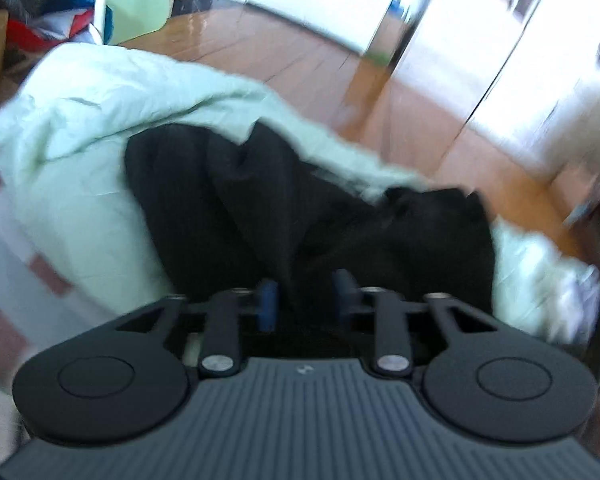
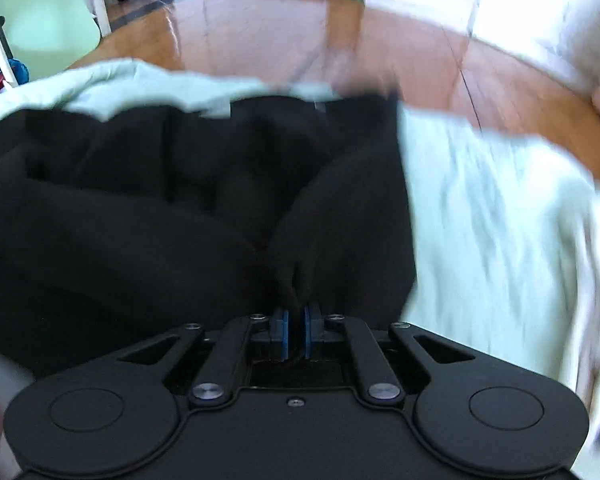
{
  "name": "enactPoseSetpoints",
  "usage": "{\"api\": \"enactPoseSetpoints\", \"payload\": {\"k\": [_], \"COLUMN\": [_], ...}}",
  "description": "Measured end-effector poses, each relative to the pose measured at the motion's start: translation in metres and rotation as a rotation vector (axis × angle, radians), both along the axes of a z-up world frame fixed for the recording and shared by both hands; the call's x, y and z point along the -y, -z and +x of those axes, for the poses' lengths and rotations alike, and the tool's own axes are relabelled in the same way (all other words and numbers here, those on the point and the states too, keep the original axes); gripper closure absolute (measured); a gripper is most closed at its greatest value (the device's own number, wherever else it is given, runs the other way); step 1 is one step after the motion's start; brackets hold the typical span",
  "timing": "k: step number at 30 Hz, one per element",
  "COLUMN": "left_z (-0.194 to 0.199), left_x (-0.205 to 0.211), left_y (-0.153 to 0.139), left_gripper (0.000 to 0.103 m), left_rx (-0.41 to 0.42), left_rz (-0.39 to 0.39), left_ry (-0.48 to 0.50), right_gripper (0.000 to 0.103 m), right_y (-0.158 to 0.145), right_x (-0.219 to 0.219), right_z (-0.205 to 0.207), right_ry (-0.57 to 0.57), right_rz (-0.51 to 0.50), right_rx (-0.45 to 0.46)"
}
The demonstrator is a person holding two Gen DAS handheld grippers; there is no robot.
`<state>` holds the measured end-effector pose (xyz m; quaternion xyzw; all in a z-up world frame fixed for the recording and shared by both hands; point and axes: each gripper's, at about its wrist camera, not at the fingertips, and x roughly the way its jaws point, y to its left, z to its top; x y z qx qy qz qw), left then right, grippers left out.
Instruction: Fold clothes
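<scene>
Black garment (image 1: 308,208) lying crumpled on a pale green sheet (image 1: 80,128), seen first from the left wrist camera. Whole picture smeared by motion, so weave and seams hard to read. Left tongs (image 1: 306,300) standing partly open just over the near edge of the dark cloth; blue pads (image 1: 268,300) well apart, a raised fold of the fabric between them, but not pressed by either pad as far as can be judged. Near part of the garment hidden under the tongs' black body. Beyond the sheet, a shiny wooden floor (image 1: 300,64). At upper left, a heap of coloured things (image 1: 48,20), red and blue, too blurred to name. At right, a white crumpled mass (image 1: 548,280), cut off by the picture edge, kind not clear.

From the right wrist camera, same black garment (image 2: 140,208) filling the left and middle of the view, again on the pale green sheet (image 2: 492,216), which is streaked with blur on the right. Right tongs (image 2: 296,332) closed almost fully, blue pads (image 2: 283,334) pinching a thin ridge of the black cloth that rises between them. Left edge of the garment cut off by the frame. Wooden floor (image 2: 280,40) behind, bright window light above washing out all detail there.
</scene>
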<state>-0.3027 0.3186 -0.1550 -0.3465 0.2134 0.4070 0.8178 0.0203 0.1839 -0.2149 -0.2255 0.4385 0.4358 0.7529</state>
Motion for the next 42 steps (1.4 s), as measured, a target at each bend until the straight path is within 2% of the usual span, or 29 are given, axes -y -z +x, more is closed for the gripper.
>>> {"api": "enactPoseSetpoints", "payload": {"k": [3,4,5,7,9,11,13,15,17,19,20,22,25,27,28,29,31,33,35,37,39,42], "left_z": [0.017,0.024,0.029,0.037,0.036,0.035,0.041,0.044,0.048,0.046,0.045,0.028,0.007,-0.005,-0.012,-0.018,-0.012,0.001,0.008,0.007,0.001,-0.004], "left_x": [-0.009,-0.012,-0.017,-0.03,-0.048,-0.066,-0.087,-0.102,-0.118,-0.109,-0.102,-0.084,-0.061,-0.046,-0.039,-0.032,-0.02,-0.017,-0.012,-0.006,-0.005,-0.015], "left_y": [-0.013,-0.017,-0.02,-0.024,-0.023,-0.017,0.003,0.023,0.042,0.043,0.042,0.034,0.018,0.007,0.003,0.001,0.006,0.02,0.04,0.046,0.044,0.034], "left_gripper": [0.054,0.05,0.043,0.039,0.036,0.02,0.018,0.026,0.067,0.096,0.097,0.097,0.097,0.097,0.097,0.097,0.098,0.098,0.098,0.098,0.098,0.098], "left_rx": [0.013,0.0,-0.019,-0.086,-0.1,-0.101,-0.118,-0.118,-0.118,-0.159,-0.184,-0.135,-0.13,-0.148,-0.138,-0.12,-0.143,-0.206,-0.266,-0.297,-0.296,-0.276], "left_rz": [0.032,0.064,0.093,0.124,0.124,0.117,0.07,-0.002,-0.075,-0.016,0.026,0.09,0.147,0.172,0.162,0.144,0.135,0.097,0.032,0.01,0.011,0.026], "left_ry": [0.023,0.027,0.02,-0.035,-0.109,-0.179,-0.179,-0.137,-0.095,-0.103,-0.112,-0.172,-0.282,-0.349,-0.387,-0.415,-0.386,-0.286,-0.201,-0.179,-0.189,-0.215], "right_gripper": [0.095,0.095,0.095,0.095,0.095,0.094,0.094,0.094,0.094,0.094,0.094,0.094,0.087,0.073,0.062,0.06,0.06,0.057,0.045,0.041,0.039,0.037], "right_y": [0.019,0.023,0.026,0.024,0.022,0.025,0.033,0.04,0.037,0.034,0.034,0.036,0.031,0.022,0.016,0.008,-0.005,-0.014,-0.017,-0.007,0.008,0.041], "right_x": [0.029,0.036,0.042,0.043,0.041,0.036,0.035,0.035,0.037,0.041,0.044,0.048,0.051,0.049,0.049,0.047,0.043,0.035,0.024,0.011,-0.015,-0.04], "right_z": [0.01,0.014,0.017,0.016,0.013,0.012,0.013,0.014,0.013,0.016,0.019,0.025,0.03,0.032,0.034,0.038,0.051,0.074,0.098,0.123,0.148,0.171], "right_ry": [0.016,0.036,0.056,0.053,0.028,-0.003,-0.004,0.002,-0.022,-0.026,-0.013,0.016,0.054,0.052,0.045,0.037,0.027,0.041,0.064,0.101,0.113,0.164], "right_rz": [-0.126,-0.142,-0.151,-0.153,-0.161,-0.175,-0.175,-0.171,-0.162,-0.146,-0.135,-0.116,-0.099,-0.085,-0.073,-0.054,-0.016,0.029,0.086,0.112,0.065,-0.017], "right_rx": [-0.155,-0.186,-0.21,-0.209,-0.196,-0.192,-0.217,-0.246,-0.251,-0.257,-0.27,-0.293,-0.282,-0.249,-0.229,-0.211,-0.197,-0.211,-0.243,-0.295,-0.34,-0.307]}}
